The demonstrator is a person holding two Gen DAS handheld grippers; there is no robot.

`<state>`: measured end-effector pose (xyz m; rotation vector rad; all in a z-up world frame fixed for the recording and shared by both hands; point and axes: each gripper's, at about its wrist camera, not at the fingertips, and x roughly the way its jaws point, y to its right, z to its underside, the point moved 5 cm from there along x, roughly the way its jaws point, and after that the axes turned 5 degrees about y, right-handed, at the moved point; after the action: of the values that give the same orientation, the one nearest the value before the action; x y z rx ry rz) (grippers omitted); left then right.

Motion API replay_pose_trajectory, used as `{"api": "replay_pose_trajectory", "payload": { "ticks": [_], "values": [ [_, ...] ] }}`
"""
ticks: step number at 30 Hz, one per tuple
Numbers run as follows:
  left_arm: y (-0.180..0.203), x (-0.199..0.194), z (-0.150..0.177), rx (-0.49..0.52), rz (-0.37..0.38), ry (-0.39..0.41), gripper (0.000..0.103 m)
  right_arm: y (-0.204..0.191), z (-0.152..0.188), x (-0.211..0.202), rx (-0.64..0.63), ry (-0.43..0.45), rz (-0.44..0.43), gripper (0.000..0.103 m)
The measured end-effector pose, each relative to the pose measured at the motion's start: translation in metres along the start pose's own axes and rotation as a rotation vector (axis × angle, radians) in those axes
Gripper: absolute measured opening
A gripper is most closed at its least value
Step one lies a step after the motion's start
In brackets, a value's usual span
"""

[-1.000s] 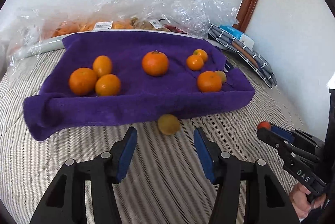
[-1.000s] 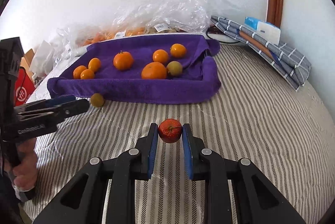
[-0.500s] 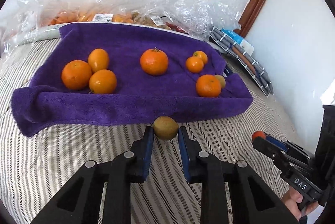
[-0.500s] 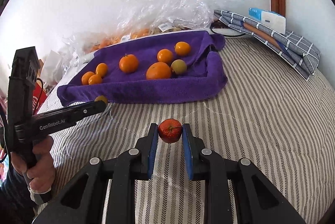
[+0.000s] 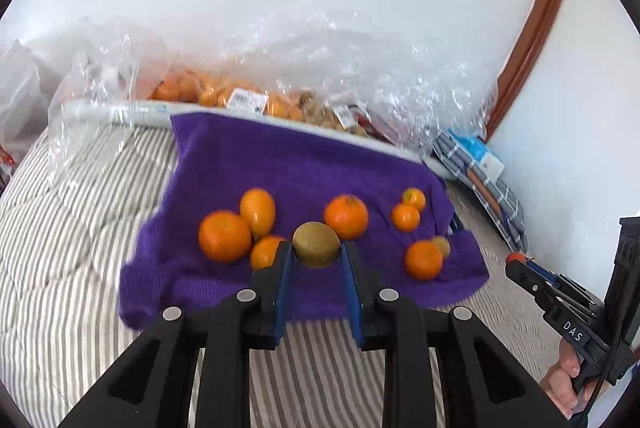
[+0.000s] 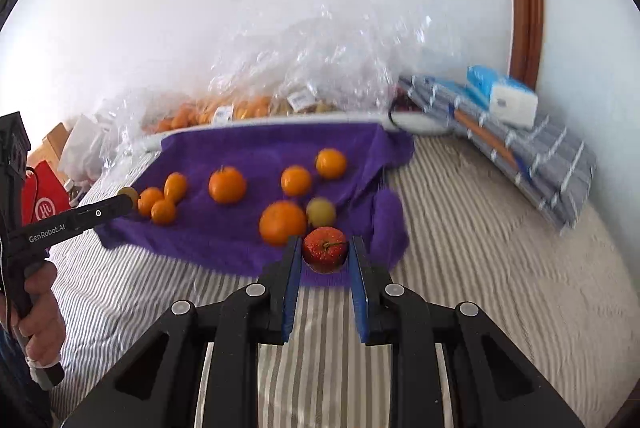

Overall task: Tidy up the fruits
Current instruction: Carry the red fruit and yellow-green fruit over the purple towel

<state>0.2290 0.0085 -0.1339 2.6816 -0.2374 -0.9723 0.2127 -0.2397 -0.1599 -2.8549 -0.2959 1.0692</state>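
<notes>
**Both grippers carry fruit above the purple towel**

The left gripper [image 5: 316, 260] has its jaws clamped on a brownish-green kiwi [image 5: 316, 244], held in the air over the near edge of the purple towel [image 5: 280, 168]; the right gripper [image 6: 325, 260] has its jaws clamped on a small red apple [image 6: 325, 249], held above the near right corner of the same towel [image 6: 248, 148]; the apple's stem points toward the camera.

The towel lies spread on a striped bed [image 5: 72, 228], its edges rolled up into a low rim; on it, in the left wrist view, three oranges [image 5: 225, 236] sit bunched together at the left, touching one another; a single orange with a stem [image 5: 346, 216] sits near the middle; two small oranges [image 5: 406, 217] sit just beside each other at the right rear; a further orange [image 5: 424, 260] lies at the right front, touching a second kiwi [image 5: 441, 246] behind it.

Behind the towel, against the white wall, clear plastic bags [image 5: 320, 68] hold more oranges and other fruit; to the right lies a folded checked cloth [image 6: 540, 164] with a blue and white tissue pack [image 6: 504, 96] on top; the view is blurred at the edges.
</notes>
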Motion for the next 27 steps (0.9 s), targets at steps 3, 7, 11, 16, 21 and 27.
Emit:
{"api": "replay_pose_trajectory", "payload": {
  "ticks": [3, 7, 11, 16, 21, 27],
  "values": [
    [0.001, 0.009, -0.013, -0.009, -0.011, 0.018, 0.023, -0.004, -0.026, 0.013, -0.039, 0.024, 0.001, 0.023],
    [0.005, 0.033, -0.021, -0.015, -0.02, 0.023, 0.023, -0.004, -0.05, 0.042, -0.049, 0.02, -0.017, 0.023],
    [0.0, 0.049, -0.012, -0.033, -0.019, 0.017, 0.023, 0.001, -0.054, 0.079, -0.043, -0.029, -0.021, 0.023],
    [-0.003, 0.061, -0.003, -0.036, -0.005, -0.021, 0.023, 0.003, -0.036, 0.109, -0.015, -0.096, -0.063, 0.023],
    [0.0, 0.061, 0.001, -0.023, 0.001, -0.021, 0.023, -0.002, -0.024, 0.122, -0.009, -0.153, -0.104, 0.023],
    [0.0, 0.065, 0.004, -0.019, -0.01, -0.033, 0.023, -0.006, -0.022, 0.126, -0.03, -0.156, -0.095, 0.024]
  ]
}}
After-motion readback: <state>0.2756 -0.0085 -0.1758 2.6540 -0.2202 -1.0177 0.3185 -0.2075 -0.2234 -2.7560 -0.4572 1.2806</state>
